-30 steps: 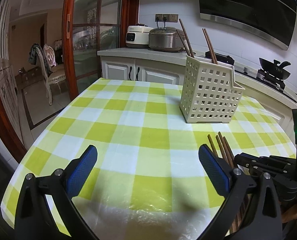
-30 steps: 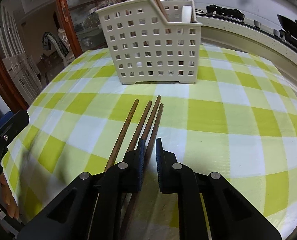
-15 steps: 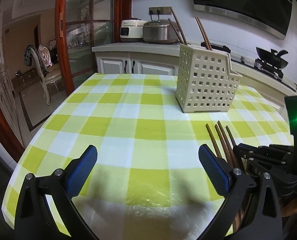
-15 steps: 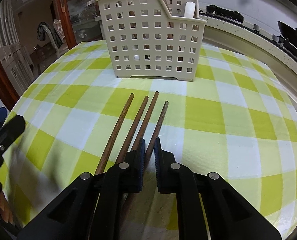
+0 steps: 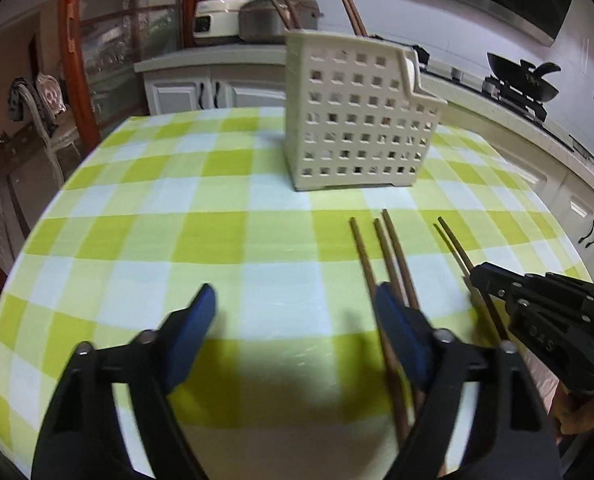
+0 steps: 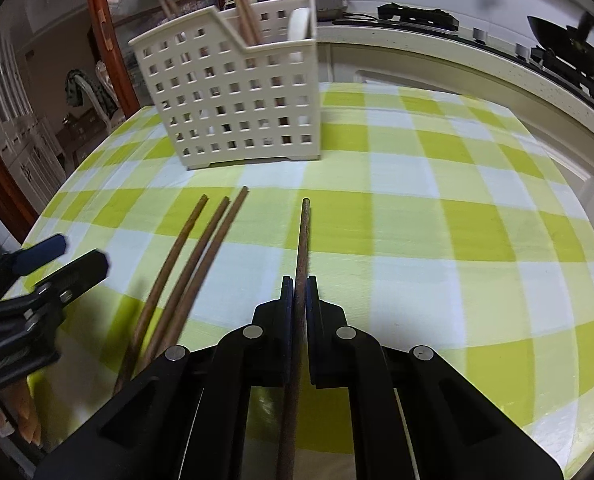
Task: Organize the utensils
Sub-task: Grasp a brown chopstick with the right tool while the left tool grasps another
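Near the desk's [image 6: 477, 240] front edge, the right claw [image 6: 299, 292] pinches one chopstick [image 6: 303, 240]. The left claw [image 5: 297, 316] is closing on nothing, with three chopsticks [image 5: 381, 248] beside its right finger. Open cloth stretches on to the basket [image 5: 357, 120] toward the far edge.

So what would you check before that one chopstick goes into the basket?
1. Right tool clamped on the single chopstick: ok.
2. That chopstick clear of the other three chopsticks on the cloth: ok.
3. Basket upright on the table: ok.
4. Room in the basket beside the chopsticks already standing in it: cannot tell.
5. Left tool out of the way: not ok, its jaws are closing with nothing between them, right beside the loose three.
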Action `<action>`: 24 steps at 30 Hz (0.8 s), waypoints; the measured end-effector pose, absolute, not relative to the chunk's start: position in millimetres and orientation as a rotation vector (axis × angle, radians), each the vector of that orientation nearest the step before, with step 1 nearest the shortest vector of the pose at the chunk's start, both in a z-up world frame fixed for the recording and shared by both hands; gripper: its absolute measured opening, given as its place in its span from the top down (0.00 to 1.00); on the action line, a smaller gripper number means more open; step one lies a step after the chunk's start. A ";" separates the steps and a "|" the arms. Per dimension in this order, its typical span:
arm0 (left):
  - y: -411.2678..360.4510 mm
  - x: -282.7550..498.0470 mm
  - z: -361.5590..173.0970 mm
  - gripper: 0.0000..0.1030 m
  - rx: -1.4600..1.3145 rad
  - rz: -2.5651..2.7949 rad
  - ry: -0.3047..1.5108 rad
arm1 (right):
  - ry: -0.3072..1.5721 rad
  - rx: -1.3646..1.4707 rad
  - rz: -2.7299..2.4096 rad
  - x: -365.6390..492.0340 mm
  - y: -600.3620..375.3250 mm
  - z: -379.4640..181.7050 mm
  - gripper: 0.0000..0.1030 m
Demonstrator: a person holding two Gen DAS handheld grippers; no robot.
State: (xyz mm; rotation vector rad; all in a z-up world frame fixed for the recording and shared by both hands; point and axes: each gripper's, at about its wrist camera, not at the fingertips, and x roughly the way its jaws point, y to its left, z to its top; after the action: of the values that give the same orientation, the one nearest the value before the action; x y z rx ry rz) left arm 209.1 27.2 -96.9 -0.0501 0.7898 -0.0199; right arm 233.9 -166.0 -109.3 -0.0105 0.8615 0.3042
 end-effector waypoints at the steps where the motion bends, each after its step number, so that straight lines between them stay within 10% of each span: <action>1: 22.3 214.6 -99.2 0.39 -0.051 -0.031 0.807 | 0.861 -0.007 0.307 233.6 -169.3 -109.2 0.94; 18: -22.5 245.4 -121.0 0.93 0.027 -0.041 0.893 | 0.869 0.047 0.359 233.0 -196.0 -111.2 0.94; 24: -27.2 244.0 -121.4 0.94 0.026 -0.066 0.885 | 0.877 0.044 0.355 234.0 -195.8 -112.3 0.94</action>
State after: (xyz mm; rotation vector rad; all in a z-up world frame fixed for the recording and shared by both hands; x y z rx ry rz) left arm 244.0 -27.2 -121.4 0.0262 0.8848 -0.0657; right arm 234.0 -195.8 -112.3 0.0437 0.8774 0.3553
